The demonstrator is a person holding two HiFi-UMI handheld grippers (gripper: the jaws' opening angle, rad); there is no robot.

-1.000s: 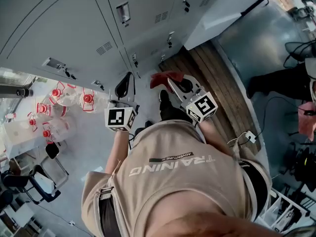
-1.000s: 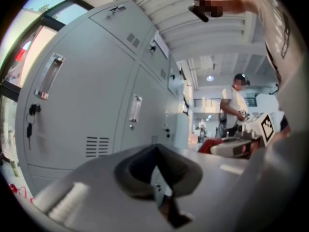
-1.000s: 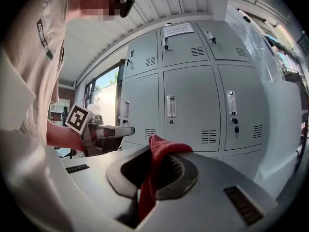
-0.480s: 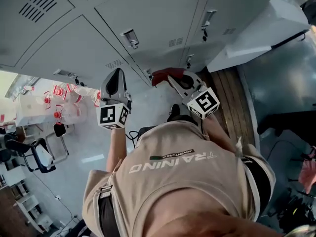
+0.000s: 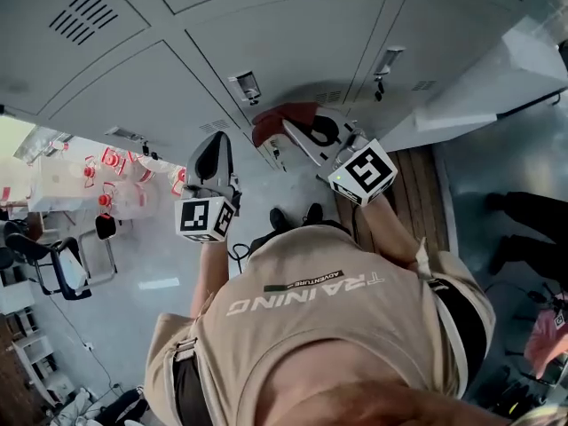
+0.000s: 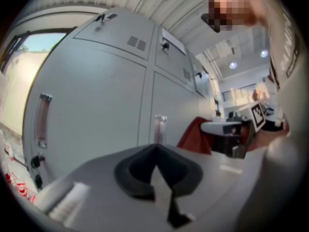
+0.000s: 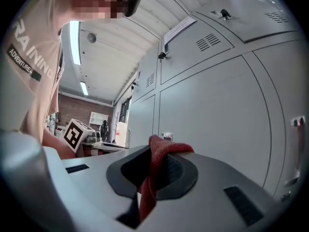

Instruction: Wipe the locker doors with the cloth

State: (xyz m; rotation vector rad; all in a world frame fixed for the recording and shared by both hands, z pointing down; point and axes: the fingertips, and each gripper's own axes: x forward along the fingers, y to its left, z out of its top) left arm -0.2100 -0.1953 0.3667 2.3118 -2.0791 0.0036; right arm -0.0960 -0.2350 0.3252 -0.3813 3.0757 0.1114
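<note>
Grey locker doors (image 5: 266, 34) fill the top of the head view. A red cloth (image 5: 282, 119) is pinched in my right gripper (image 5: 277, 131), which is shut on it and held up close to a door just below a latch (image 5: 246, 86). In the right gripper view the cloth (image 7: 155, 170) hangs out from between the jaws, with a locker door (image 7: 217, 115) straight ahead. My left gripper (image 5: 213, 142) is to the left and lower, shut and empty. In its own view its jaws (image 6: 156, 151) point at a door (image 6: 96, 105) near a handle (image 6: 161, 128), with the cloth (image 6: 195, 135) to the right.
Several bottles with red caps (image 5: 115, 180) stand on the floor at the left, near a chair (image 5: 62, 269). A strip of wooden floor (image 5: 417, 193) runs at the right below a white slanted panel (image 5: 497, 78). Another person's legs (image 5: 528, 211) show at the far right.
Both grippers have risen towards the locker doors, and the head view has tilted up. The cloth has moved up and left, from near the floor to just under a door latch.
</note>
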